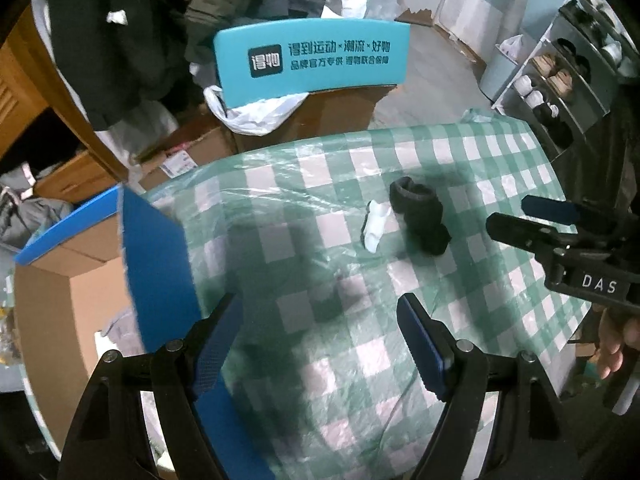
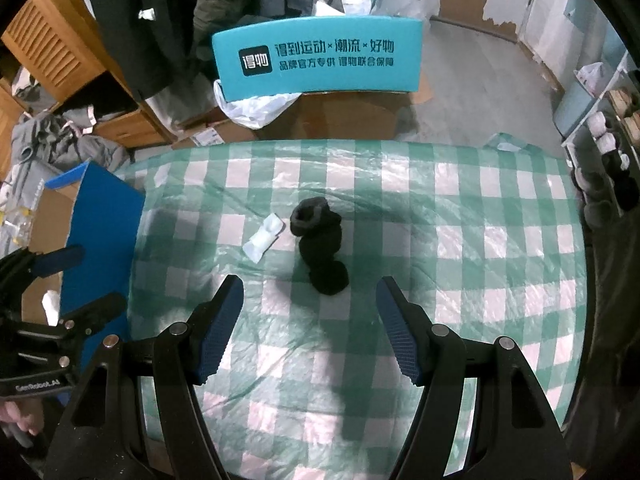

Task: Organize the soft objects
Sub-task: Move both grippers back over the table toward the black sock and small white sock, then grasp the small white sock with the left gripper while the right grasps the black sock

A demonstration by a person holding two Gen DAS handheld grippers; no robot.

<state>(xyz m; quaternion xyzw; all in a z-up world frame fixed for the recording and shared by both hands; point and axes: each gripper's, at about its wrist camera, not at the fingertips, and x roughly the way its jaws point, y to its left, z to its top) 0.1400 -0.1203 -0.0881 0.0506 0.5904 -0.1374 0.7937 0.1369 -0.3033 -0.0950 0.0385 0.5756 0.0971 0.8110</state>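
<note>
Black knit fabric, a rolled dark sock [image 2: 320, 250], is lying near the middle of a table that is wearing a green-and-white checked plastic cloth [image 2: 460, 240]. Just to its left, close but apart from it, a small white folded cloth [image 2: 264, 238] is resting flat on the same cloth; the left wrist view is showing the same pair, sock [image 1: 420, 216] and white piece [image 1: 376, 226].

The right gripper [image 2: 310, 330] is hovering above the table on the near side of the sock, its blue-padded fingers [image 2: 220, 328] spread wide and gripping nothing. The left gripper [image 1: 320, 350] is likewise standing wide apart and empty, over bare cloth left of the two soft things.

At the table's left edge an open cardboard box [image 1: 84, 280] with blue flaps is sitting lower than the tabletop. Something pale is showing at its bottom, but it is too unclear to identify. Beyond the far edge, a second cardboard box [image 2: 344, 114] is raising a turquoise flap [image 2: 316, 58] printed with dark characters, and a white plastic bag [image 2: 256, 110] is spilling over its left corner. Its inside is hidden from both cameras.

Dark jackets [image 2: 132, 20] are hanging behind, beside a wooden cabinet [image 2: 48, 52].
</note>
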